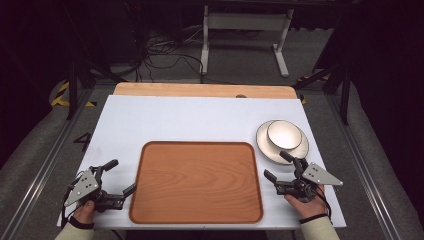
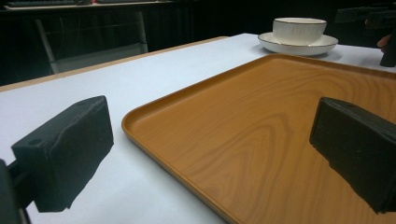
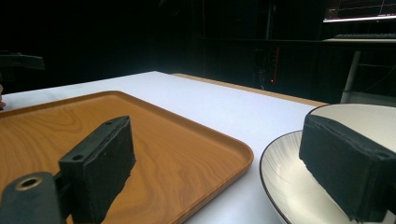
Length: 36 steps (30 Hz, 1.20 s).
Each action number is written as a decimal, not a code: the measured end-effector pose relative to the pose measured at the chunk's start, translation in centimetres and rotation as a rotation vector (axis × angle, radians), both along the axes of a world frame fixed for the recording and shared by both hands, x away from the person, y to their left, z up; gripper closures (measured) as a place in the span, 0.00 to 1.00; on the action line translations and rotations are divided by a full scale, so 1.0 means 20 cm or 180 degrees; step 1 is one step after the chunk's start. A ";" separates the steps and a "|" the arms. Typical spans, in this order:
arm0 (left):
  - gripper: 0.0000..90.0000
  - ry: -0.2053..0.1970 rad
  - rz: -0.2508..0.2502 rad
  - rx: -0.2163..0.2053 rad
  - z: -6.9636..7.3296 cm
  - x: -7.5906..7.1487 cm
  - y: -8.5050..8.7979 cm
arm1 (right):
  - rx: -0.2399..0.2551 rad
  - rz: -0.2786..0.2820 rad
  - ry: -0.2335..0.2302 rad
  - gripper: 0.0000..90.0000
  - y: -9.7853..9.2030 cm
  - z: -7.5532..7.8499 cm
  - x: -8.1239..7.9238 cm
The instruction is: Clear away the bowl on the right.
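A brown wooden tray [image 1: 197, 182] lies at the near middle of the white table. To its right a white bowl [image 1: 284, 135] sits on a white plate [image 1: 267, 150]; in the left gripper view the bowl [image 2: 299, 30] on the plate [image 2: 299, 45] stands beyond the tray [image 2: 261, 135]. My left gripper [image 1: 121, 176] rests open at the tray's left edge, nothing between its jaws. My right gripper [image 1: 278, 166] is open between the tray's right edge and the plate. In the right gripper view its jaws straddle the tray corner [image 3: 187, 154] and the plate rim [image 3: 289, 186].
The table's wooden back edge [image 1: 200, 90] runs along the far side. Beyond it stand a white frame [image 1: 245, 30] and loose cables [image 1: 165, 55] on the floor. Bare white table surface [image 1: 190, 120] stretches behind the tray.
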State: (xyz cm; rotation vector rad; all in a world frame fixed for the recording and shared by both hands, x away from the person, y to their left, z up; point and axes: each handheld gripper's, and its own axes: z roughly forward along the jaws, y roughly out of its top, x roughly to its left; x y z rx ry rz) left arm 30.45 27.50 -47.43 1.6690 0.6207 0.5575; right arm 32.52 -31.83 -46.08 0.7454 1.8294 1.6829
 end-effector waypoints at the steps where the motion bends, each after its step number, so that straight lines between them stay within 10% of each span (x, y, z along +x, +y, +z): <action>1: 0.00 0.0003 0.0002 0.0001 0.00 0.00 0.00 | -0.0001 0.0001 0.0000 0.12 0.00 0.00 0.00; 36: 0.00 0.0010 0.0009 -0.0012 0.00 0.00 0.00 | -0.0021 -0.0027 0.0126 0.20 0.01 0.16 0.01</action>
